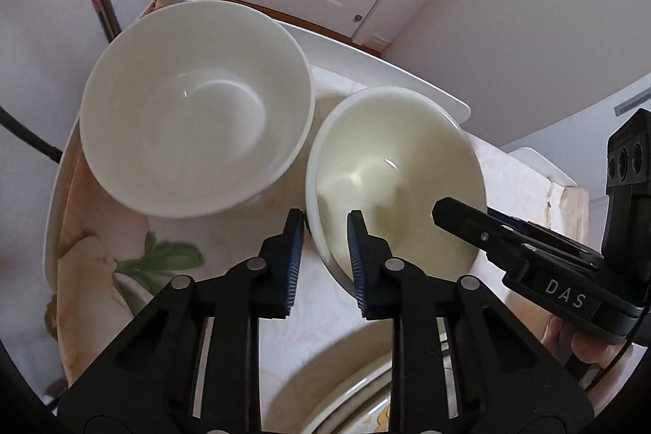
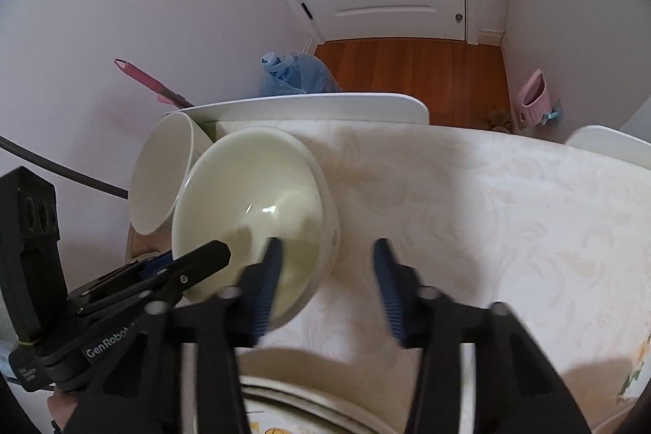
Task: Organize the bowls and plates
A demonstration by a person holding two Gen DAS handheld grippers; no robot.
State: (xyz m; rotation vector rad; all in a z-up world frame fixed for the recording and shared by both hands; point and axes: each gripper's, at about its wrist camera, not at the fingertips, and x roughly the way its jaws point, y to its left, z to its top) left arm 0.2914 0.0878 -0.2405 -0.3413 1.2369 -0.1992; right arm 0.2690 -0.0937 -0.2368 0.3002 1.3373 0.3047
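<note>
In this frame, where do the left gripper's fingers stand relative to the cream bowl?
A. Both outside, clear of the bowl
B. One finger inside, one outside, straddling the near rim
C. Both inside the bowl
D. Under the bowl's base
B: in the left wrist view the left gripper has one blue-padded finger over the interior of the cream bowl and the other outside the rim, jaws apart.
</note>
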